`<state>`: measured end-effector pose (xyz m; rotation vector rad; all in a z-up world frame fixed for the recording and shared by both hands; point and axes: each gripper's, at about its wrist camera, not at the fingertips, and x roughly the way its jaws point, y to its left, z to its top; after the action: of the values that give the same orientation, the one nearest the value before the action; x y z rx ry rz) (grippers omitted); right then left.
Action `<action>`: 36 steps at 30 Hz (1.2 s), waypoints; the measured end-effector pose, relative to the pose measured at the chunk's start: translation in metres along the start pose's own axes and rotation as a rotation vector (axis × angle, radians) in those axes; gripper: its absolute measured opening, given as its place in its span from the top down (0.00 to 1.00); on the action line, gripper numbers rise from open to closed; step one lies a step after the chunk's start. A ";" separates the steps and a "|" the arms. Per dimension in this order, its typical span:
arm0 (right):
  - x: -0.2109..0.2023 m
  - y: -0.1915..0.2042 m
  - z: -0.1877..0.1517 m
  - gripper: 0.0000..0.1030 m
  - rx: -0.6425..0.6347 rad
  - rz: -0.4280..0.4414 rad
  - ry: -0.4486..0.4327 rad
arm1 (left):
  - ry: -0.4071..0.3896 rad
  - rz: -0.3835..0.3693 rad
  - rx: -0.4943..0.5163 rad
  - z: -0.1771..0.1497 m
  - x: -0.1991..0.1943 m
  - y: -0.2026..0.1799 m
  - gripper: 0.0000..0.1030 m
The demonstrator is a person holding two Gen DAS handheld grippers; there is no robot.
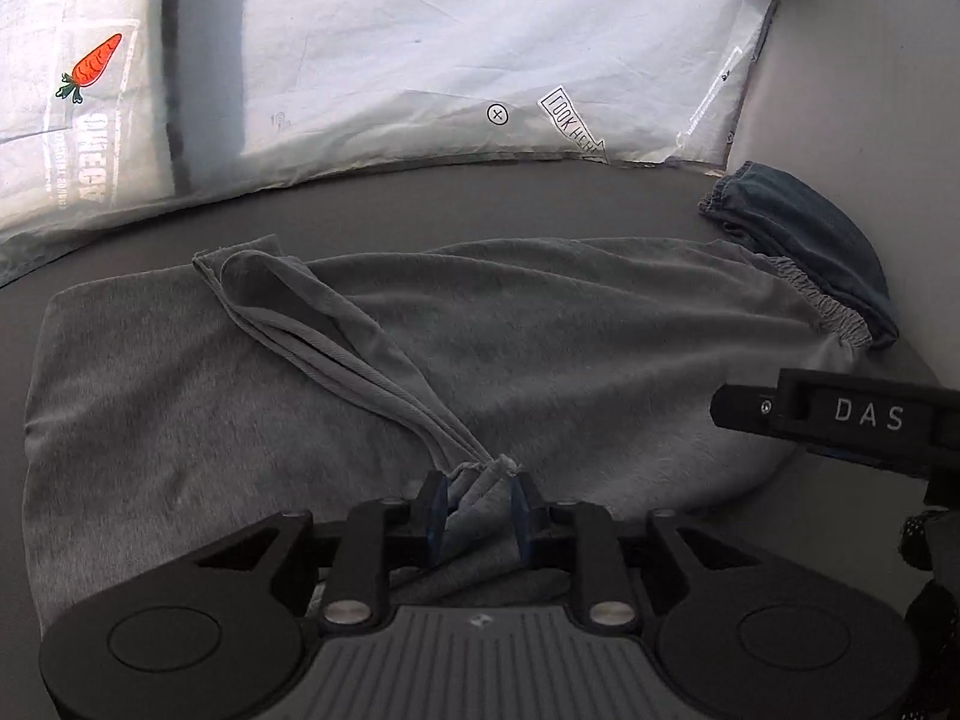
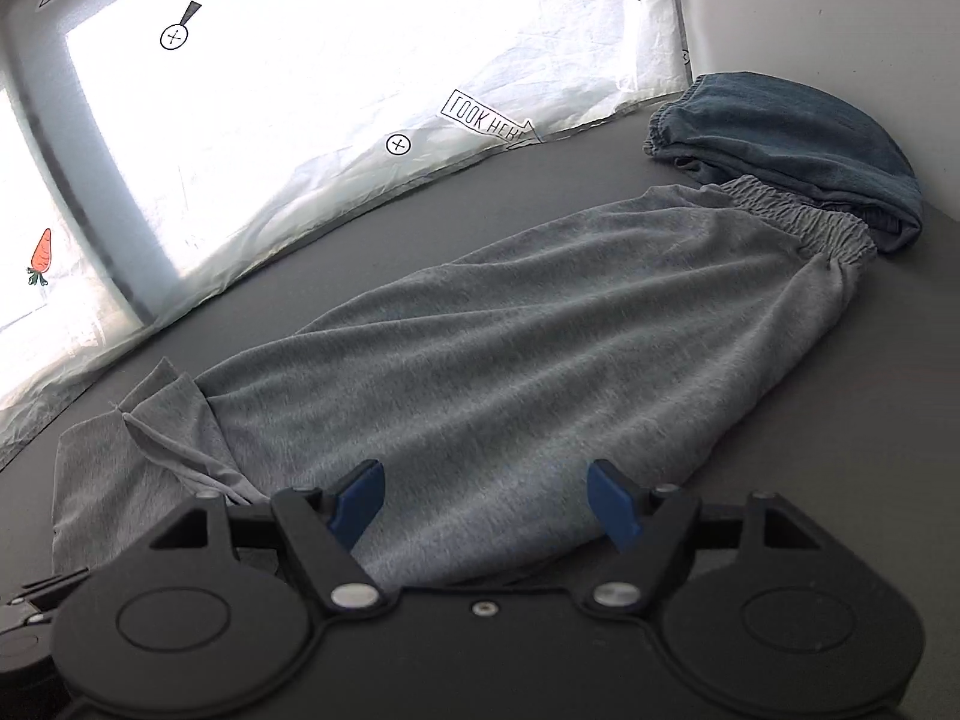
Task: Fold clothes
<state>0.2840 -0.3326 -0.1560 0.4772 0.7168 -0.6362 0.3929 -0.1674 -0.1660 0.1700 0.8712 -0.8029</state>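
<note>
One dark table (image 2: 810, 420) carries two garments: grey pants (image 2: 510, 348) spread flat, and a folded blue garment (image 2: 792, 138) touching their waistband. The left gripper (image 1: 478, 501), low, pinches a bunched hem; the right gripper (image 2: 489, 501) hovers spread wide, empty.

grey garment (image 1: 360, 396) near edge hidden behind gripper body

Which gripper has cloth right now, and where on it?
Left gripper pinches the grey garment's bunched hem corner. Right gripper is open, holding nothing.
</note>
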 end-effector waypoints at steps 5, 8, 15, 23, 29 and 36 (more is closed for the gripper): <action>0.008 -0.018 0.001 0.27 -0.077 0.029 0.051 | -0.043 0.067 -0.105 -0.024 -0.032 0.017 0.53; 0.019 -0.009 0.001 0.27 -0.140 0.084 0.089 | -0.062 0.218 -0.218 -0.047 -0.051 0.048 0.53; 0.032 0.043 -0.013 0.28 -0.302 0.247 0.146 | -0.031 0.424 -0.500 -0.084 -0.065 0.123 0.53; 0.053 0.076 -0.021 0.37 -0.307 0.314 0.201 | -0.013 0.359 -0.585 -0.079 -0.055 0.160 0.47; 0.065 0.081 -0.027 0.49 -0.240 0.341 0.252 | 0.022 0.323 -0.547 -0.073 -0.037 0.154 0.71; 0.066 0.071 -0.028 0.93 -0.098 0.410 0.324 | -0.011 0.304 -0.632 -0.079 -0.056 0.164 0.92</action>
<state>0.3578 -0.2894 -0.2090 0.6235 0.9191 -0.1373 0.4358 0.0140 -0.2051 -0.2554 1.0194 -0.2217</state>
